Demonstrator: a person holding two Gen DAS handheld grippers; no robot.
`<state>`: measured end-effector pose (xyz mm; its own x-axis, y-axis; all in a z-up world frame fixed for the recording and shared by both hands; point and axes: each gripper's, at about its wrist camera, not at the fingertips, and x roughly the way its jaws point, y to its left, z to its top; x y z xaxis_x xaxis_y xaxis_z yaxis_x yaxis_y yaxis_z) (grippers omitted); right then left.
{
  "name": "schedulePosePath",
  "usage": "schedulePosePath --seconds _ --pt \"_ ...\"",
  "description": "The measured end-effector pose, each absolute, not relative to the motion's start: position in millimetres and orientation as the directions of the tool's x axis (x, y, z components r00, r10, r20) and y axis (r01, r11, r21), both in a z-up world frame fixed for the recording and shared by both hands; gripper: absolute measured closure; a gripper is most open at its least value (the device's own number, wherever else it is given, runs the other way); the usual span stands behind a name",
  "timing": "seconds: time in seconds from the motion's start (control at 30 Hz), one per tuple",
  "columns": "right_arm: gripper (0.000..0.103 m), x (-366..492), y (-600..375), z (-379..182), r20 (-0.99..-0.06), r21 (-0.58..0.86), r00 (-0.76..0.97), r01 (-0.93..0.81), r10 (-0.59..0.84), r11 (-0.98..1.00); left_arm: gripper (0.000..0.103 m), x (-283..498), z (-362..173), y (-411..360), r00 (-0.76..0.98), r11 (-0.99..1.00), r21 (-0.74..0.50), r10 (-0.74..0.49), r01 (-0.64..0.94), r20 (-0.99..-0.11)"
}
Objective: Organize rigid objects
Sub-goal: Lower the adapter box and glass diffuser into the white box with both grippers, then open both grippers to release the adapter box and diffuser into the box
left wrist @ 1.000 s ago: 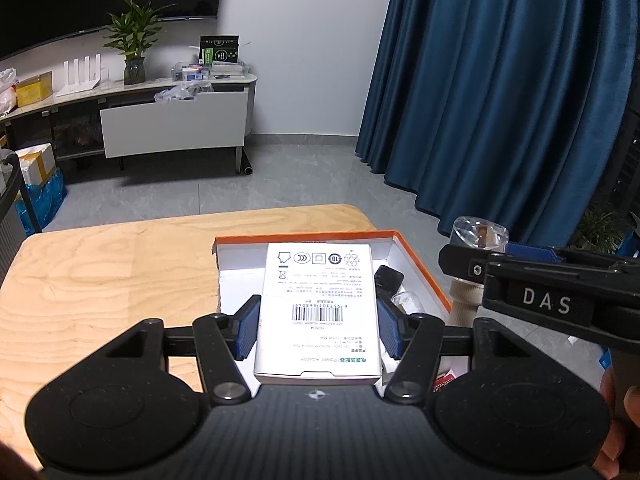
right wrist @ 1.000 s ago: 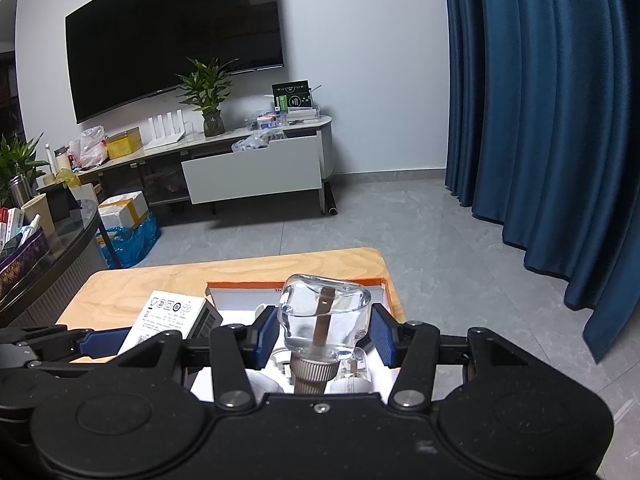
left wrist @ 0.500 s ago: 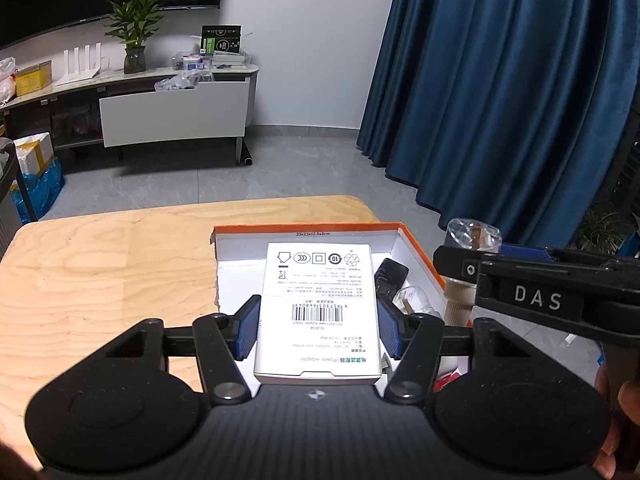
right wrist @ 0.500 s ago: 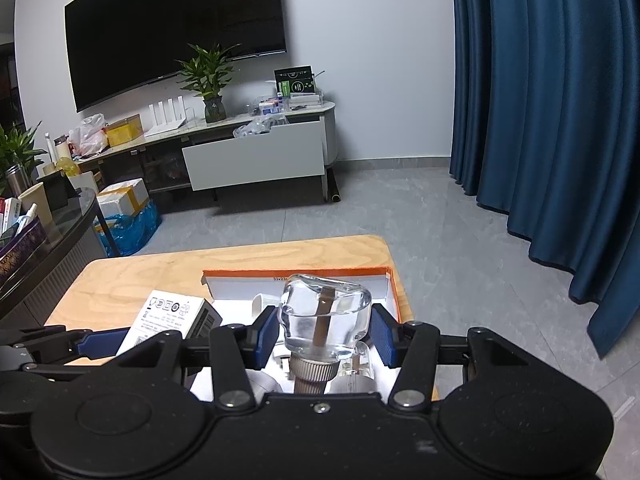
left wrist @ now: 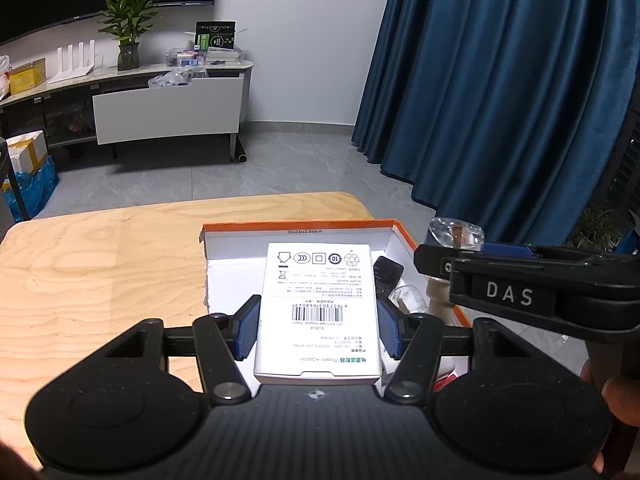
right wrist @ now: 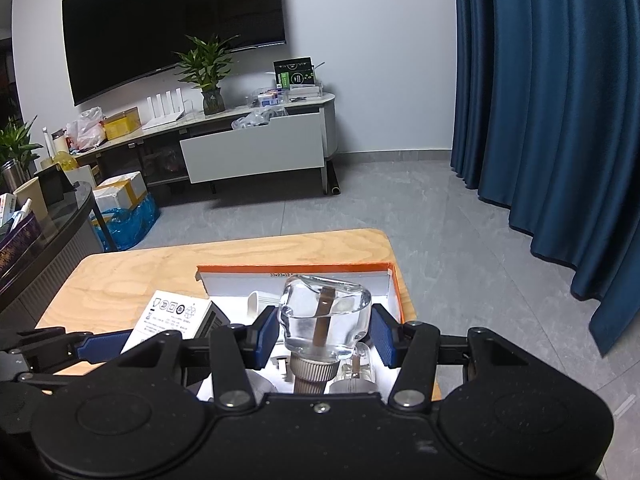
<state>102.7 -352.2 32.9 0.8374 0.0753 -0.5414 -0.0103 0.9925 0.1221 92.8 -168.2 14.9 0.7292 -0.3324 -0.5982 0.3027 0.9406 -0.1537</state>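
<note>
Over tray [left wrist: 436, 270], carton [left wrist: 318, 312] between jaws.

A dim living room: a large dark television [right wrist: 176, 28] hangs on a white wall [right wrist: 368, 40] above a long low media console [right wrist: 256, 136] bearing a potted plant [right wrist: 206, 72] and boxes. Deep blue curtains [right wrist: 544, 120] fall to a grey tiled floor [right wrist: 400, 200]. A pale wooden counter [left wrist: 100, 264] fills the foreground.
</note>
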Motion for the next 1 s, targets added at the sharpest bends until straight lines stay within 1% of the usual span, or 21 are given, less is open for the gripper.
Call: schedulePosePath --seconds 0.43,0.53,0.67,0.77,0.83,1.0 --pt "0.042 114.0 -353.4 29.3 -0.552 0.129 0.830 -0.011 0.081 0.992 0.043 94.0 11.4 -170.4 0.726 0.940 -0.155 -0.333 0.303 -0.601" --pt "0.045 117.9 -353.0 30.6 -0.545 0.129 0.834 -0.017 0.085 0.992 0.043 93.5 10.7 -170.9 0.725 0.940 -0.156 -0.335 0.305 -0.602" --pt "0.045 124.9 -352.5 34.5 -0.530 0.112 0.844 -0.024 0.080 0.993 0.043 95.9 9.1 -171.1 0.722 0.940 -0.153 -0.332 0.304 -0.607" --pt "0.043 121.5 -356.8 39.0 -0.508 0.108 0.860 -0.002 0.056 0.994 0.043 97.5 7.7 -172.1 0.720 0.940 -0.151 -0.331 0.305 -0.610" --pt "0.036 114.9 -362.6 41.9 -0.487 0.110 0.873 0.022 0.034 0.994 0.043 99.0 7.2 -173.9 0.717 0.940 -0.151 -0.333 0.307 -0.612" --pt "0.026 95.3 -377.4 48.7 -0.460 0.106 0.888 0.063 -0.007 0.992 0.043 104.2 6.1 -182.3 0.706 0.934 -0.155 -0.345 0.321 -0.618"
